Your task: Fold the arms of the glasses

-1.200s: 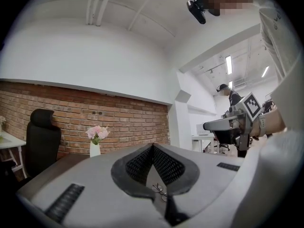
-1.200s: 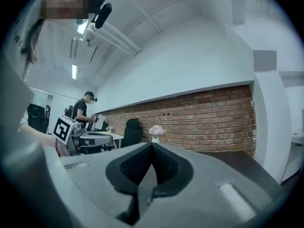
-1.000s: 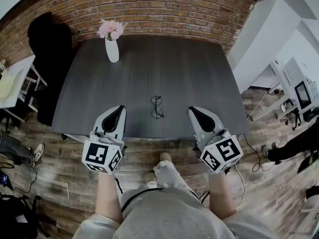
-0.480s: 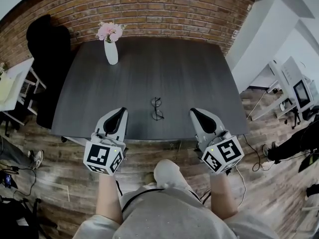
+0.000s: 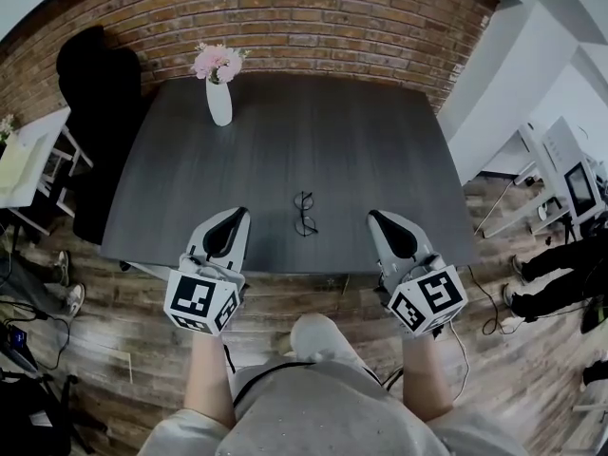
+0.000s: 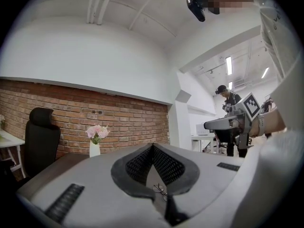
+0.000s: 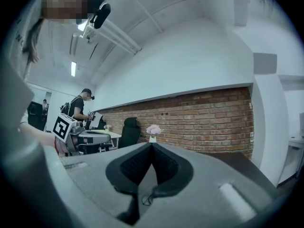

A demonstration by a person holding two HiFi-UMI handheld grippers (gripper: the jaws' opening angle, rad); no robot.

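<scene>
The black thin-framed glasses lie on the dark grey table near its front edge, between my two grippers. I cannot tell how their arms stand. My left gripper hovers at the front edge to the left of them, jaws shut and empty. My right gripper hovers at the same edge to their right, also shut and empty. The glasses show small through the gap under the left gripper's joined tips. Likewise the glasses show under the right gripper.
A white vase of pink flowers stands at the table's far left. A black chair sits left of the table and a brick wall lies behind it. People stand on the wooden floor at the right.
The head view has shifted slightly, so everything sits a little to the right in the picture. Both grippers and the glasses keep their places.
</scene>
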